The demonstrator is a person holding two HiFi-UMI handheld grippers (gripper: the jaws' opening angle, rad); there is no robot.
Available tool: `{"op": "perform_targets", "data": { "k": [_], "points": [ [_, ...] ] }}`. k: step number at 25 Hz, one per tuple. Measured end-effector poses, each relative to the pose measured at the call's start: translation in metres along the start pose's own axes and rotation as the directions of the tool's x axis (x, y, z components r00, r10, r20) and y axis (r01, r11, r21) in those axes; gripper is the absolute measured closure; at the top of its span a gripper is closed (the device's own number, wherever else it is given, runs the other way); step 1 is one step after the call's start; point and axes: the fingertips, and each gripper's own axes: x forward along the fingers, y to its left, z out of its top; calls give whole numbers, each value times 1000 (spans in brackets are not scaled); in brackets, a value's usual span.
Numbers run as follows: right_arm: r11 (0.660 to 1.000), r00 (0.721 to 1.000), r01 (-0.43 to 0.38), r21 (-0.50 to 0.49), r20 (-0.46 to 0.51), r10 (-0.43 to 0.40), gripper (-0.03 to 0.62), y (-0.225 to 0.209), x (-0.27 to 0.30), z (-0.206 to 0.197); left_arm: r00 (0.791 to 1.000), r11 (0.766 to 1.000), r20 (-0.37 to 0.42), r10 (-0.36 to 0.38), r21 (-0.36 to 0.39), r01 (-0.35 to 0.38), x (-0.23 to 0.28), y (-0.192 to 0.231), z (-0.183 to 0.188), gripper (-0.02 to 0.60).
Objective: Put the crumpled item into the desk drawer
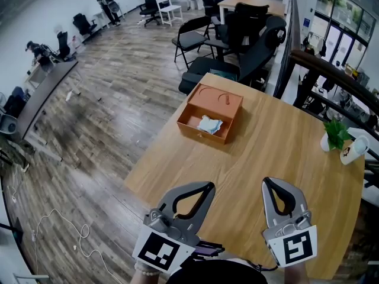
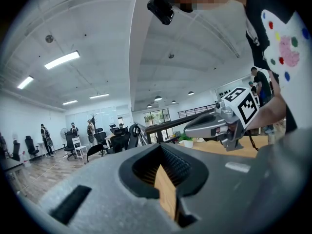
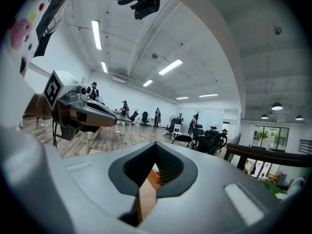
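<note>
On the smooth wooden table [image 1: 278, 158] sat a small orange-brown box [image 1: 220, 101]. Its drawer [image 1: 198, 136] was pulled out toward the near side of the table. Inside the drawer lay the crumpled item [image 1: 209, 124], a wrinkly lump, white and pale blue. The box had a flat top with a curved groove and a small bump on it. The drawer had straight walls and square corners.

Far over on the right of the table stood a white pot [image 1: 325, 143] with a leafy green plant [image 1: 336, 130] in it. Just beside the pot was a white cup [image 1: 354, 149].

Both tongs were at the near edge of the table, well apart from the box. The left tongs [image 1: 207, 186] were pressed together and empty. The right tongs [image 1: 269, 183] were pressed together and empty too. Each pair was grey and hard, shaped like a loop, with black ribbed pads on the inside. Each had a cube with black and white squares at the back.

The table was light brown with fine lines in the wood and a rounded corner. The floor [image 1: 118, 99] was made of dark, streaky planks. Black chairs [image 1: 254, 34] stood past the table.
</note>
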Motion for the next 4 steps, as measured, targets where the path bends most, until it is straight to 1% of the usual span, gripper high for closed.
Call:
{"op": "perform_targets", "data": {
  "k": [4],
  "points": [
    [1000,1000,-7,5,-7,7,587,0,0,0,1000,1000,1,6,4,-6,1,0,1,581]
  ]
}}
